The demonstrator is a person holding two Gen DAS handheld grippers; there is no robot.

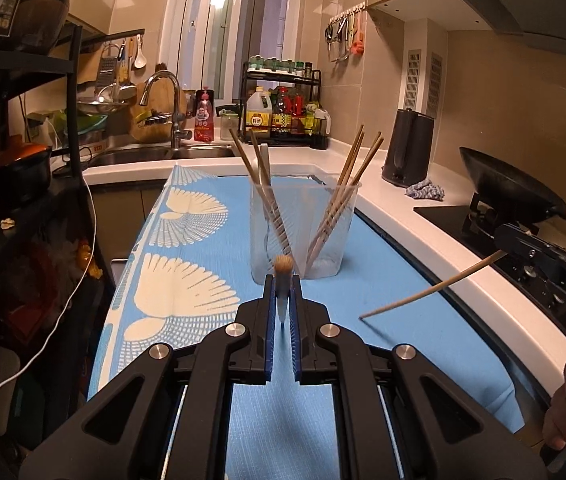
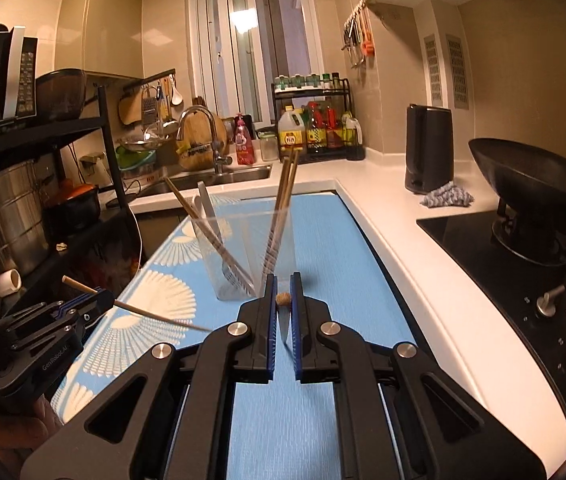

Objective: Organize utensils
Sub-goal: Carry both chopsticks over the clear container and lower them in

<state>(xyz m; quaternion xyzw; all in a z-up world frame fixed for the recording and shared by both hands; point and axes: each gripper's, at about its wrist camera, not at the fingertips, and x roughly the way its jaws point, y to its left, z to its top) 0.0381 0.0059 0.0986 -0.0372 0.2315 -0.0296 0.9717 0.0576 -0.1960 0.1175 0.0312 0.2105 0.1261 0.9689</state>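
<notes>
A clear plastic holder stands on the blue patterned mat; it also shows in the right wrist view. It holds several wooden chopsticks and a white utensil. My left gripper is shut on a wooden chopstick seen end-on, just in front of the holder. My right gripper is shut on another chopstick, also seen end-on. From the left wrist view that chopstick slants down over the mat at the right. The left chopstick crosses the right wrist view at the left.
A white counter runs along the right with a black kettle, a cloth and a wok on a black stove. A sink and bottle rack sit behind. A black shelf stands left.
</notes>
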